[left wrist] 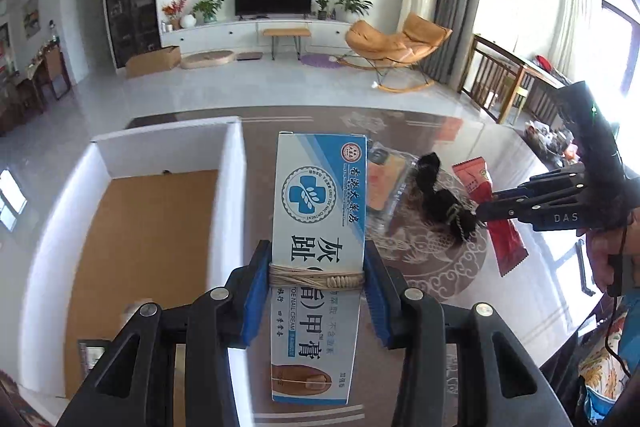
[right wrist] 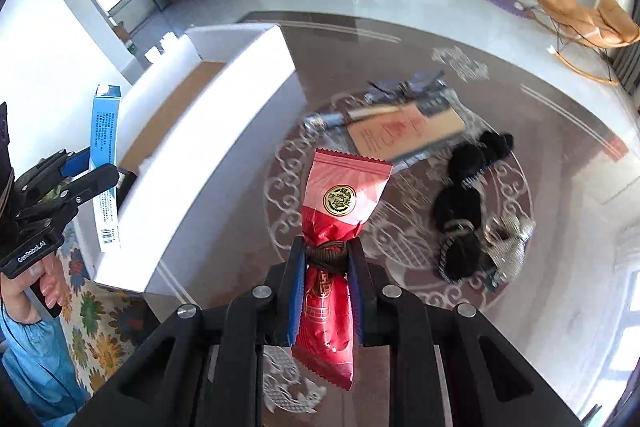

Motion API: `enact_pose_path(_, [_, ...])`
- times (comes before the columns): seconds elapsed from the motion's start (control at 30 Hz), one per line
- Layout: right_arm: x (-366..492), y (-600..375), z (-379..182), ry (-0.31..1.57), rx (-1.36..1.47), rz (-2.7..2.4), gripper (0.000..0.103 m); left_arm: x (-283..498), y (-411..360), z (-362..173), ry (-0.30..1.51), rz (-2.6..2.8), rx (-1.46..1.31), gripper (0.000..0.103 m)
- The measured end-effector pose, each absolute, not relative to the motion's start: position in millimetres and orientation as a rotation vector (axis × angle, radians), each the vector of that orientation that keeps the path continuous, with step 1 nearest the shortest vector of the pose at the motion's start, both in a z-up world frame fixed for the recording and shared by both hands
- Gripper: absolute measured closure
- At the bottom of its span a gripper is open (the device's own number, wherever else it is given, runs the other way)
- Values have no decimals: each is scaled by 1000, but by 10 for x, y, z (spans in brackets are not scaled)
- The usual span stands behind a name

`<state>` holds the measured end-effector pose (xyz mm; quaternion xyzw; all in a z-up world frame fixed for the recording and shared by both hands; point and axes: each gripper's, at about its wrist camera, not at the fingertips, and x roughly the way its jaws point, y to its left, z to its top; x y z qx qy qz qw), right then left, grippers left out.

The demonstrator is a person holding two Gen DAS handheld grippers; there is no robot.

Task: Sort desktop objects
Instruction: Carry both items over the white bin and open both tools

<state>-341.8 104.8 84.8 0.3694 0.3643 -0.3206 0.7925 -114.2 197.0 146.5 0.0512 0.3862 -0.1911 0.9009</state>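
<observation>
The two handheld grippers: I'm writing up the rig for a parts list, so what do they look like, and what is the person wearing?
Both the left gripper and the right gripper are black linkage frames with silver pivot pins and blue pads on the fingers. White lettering marks the sides: "GenRobot.AI" on the left, "DAS" visible on the right. A thin black cable hangs by the right one. The sleeve is blue.

The glossy brown patterned glass table (right wrist: 560,163) carries an open white cardboard box with a brown floor (left wrist: 168,151) at its left side. Above the table, just right of that box's wall, the left gripper (left wrist: 318,279) clamps the long blue-and-white ointment carton (left wrist: 320,211). Further right, the right gripper (right wrist: 326,259) pinches the red foil snack packet (right wrist: 340,203) at its waist — lifted off the table. On the table beyond lie a flat orange card in clear wrap (right wrist: 404,131) and, to its right, a black fluffy hair clip (right wrist: 468,203).
</observation>
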Motion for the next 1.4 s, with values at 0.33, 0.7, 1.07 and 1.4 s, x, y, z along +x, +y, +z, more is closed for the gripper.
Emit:
enact_pose_path(0.33, [-1538, 1380, 1588, 581, 684, -405, 82, -844, 3626, 1217, 920, -48, 63, 59])
enact_pose_path(0.7, [110, 2039, 806, 741, 641, -223, 82, -667, 4306, 470, 1092, 90, 74, 59])
enact_pose_path(1.07, [160, 1908, 523, 718, 709, -234, 33, -554, 4419, 185, 1146, 183, 133, 31])
enact_pose_path(1.4, [-1452, 1855, 608, 477, 492, -640, 4, -921, 3300, 840, 919, 36, 239, 29])
